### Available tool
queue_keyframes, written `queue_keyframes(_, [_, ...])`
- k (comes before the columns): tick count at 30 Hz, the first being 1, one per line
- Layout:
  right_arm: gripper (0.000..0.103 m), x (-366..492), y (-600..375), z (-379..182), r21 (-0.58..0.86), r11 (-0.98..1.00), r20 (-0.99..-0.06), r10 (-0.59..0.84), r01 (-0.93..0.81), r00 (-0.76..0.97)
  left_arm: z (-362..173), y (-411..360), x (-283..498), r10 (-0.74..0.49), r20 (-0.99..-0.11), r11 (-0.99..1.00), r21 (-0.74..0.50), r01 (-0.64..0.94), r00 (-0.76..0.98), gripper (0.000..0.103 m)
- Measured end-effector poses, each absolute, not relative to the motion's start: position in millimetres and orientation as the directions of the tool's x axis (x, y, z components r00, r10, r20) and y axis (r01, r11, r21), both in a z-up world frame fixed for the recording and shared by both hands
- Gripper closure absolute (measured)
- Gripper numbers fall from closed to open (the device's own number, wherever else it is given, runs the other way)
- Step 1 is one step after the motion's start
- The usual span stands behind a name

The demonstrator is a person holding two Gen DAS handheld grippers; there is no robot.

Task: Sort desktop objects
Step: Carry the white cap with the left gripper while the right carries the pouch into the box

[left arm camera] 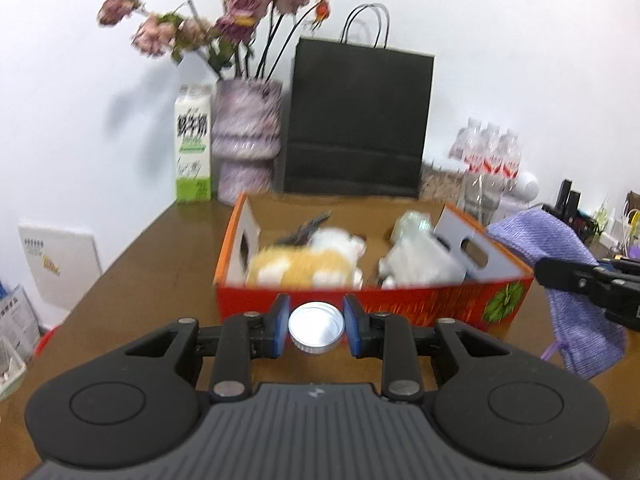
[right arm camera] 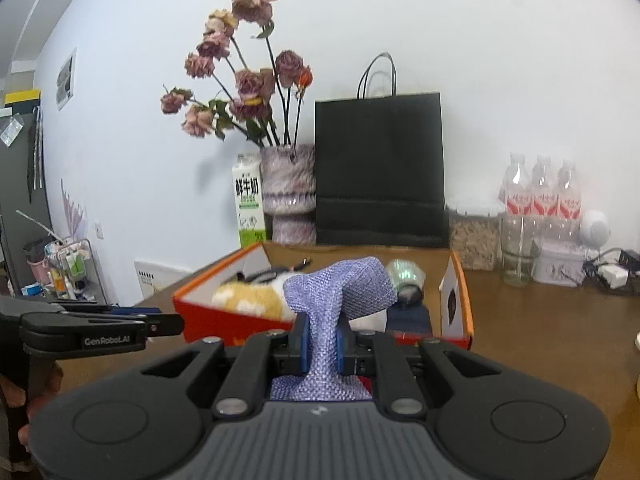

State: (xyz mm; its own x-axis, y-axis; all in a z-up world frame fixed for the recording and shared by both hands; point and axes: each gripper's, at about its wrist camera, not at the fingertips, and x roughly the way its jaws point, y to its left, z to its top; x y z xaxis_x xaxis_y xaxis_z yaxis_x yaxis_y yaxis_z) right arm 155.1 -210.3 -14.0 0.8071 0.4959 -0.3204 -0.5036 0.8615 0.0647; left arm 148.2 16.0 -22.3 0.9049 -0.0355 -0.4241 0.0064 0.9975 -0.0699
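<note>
My left gripper point(left arm camera: 316, 330) is shut on a white round lid point(left arm camera: 316, 327), held just in front of the orange cardboard box point(left arm camera: 420, 304). The box holds a yellow and white plush toy point(left arm camera: 304, 266), a white wrapped item point(left arm camera: 420, 258) and a dark object. My right gripper point(right arm camera: 322, 346) is shut on a purple knitted cloth point(right arm camera: 340, 292), which rises between the blue pads and flops over in front of the box point(right arm camera: 224, 314). In the left wrist view the cloth point(left arm camera: 560, 256) hangs from the right gripper's black arm at the right. A roll of clear tape point(right arm camera: 406, 272) lies in the box.
Against the white wall stand a milk carton point(left arm camera: 194, 148), a vase of dried flowers point(left arm camera: 248, 140), a black paper bag point(left arm camera: 356, 120), several water bottles point(right arm camera: 540, 200), a jar point(right arm camera: 474, 236) and a glass point(right arm camera: 516, 268). The brown table point(left arm camera: 152, 264) drops off at the left.
</note>
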Motion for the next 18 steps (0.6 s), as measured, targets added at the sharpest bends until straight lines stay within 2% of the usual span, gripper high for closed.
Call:
queue_keyframes(9, [0.092, 200, -205, 8, 0.058, 0.873, -0.282, 0.480, -0.484, 0.831, 5, -4, 194, -0.064, -0.363, 0.997, -0.067, 0.042, 0.929, 0.074])
queue_keyframes(18, [0.092, 254, -199, 4, 0.073, 0.884, -0.292, 0.461, -0.461, 0.838, 6, -15, 249, -0.075, -0.359, 0.994, -0.103, 0.041, 0.930, 0.074])
